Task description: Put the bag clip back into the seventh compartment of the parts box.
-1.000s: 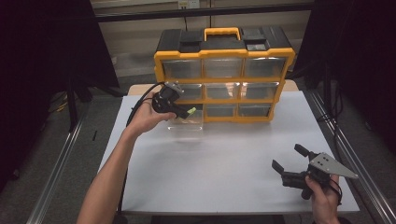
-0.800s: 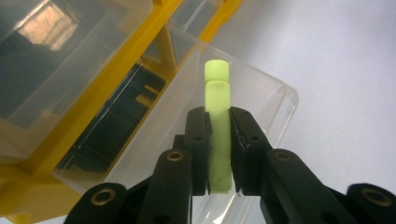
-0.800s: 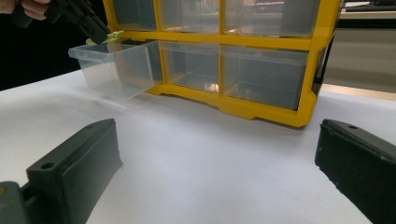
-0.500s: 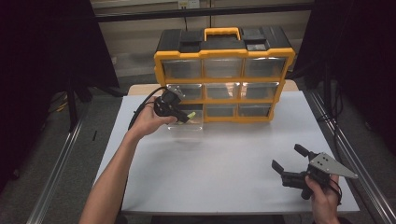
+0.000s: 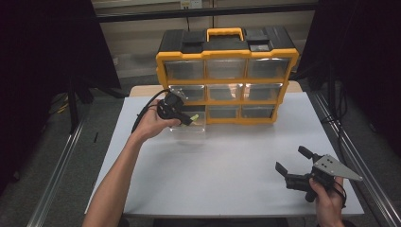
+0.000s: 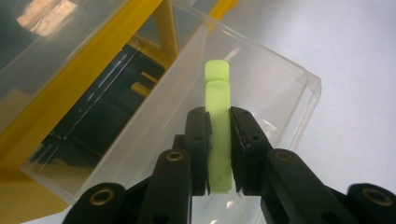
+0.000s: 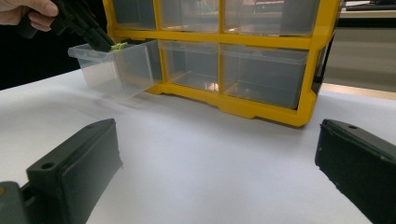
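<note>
My left gripper (image 6: 219,123) is shut on a pale green stick (image 6: 217,93), holding it over the open top of a clear drawer (image 6: 280,84) pulled out of the cabinet's bottom left slot. In the high view that gripper (image 5: 189,118) sits at the cabinet's lower left, above the drawer (image 5: 189,132). The right gripper view shows the green stick (image 7: 119,46) at the drawer's (image 7: 116,70) rim. My right gripper (image 5: 293,163) rests open at the table's front right, its jaws wide apart with nothing between them.
A yellow and black drawer cabinet (image 5: 227,75) with clear drawers stands at the back of the white table (image 5: 227,179). Its other drawers (image 7: 261,70) are pushed in. Metal rails (image 5: 52,184) run along both sides of the table.
My left hand has shifted slightly toward the cabinet, carrying the green stick over the pulled-out drawer. The right hand has stayed in place.
</note>
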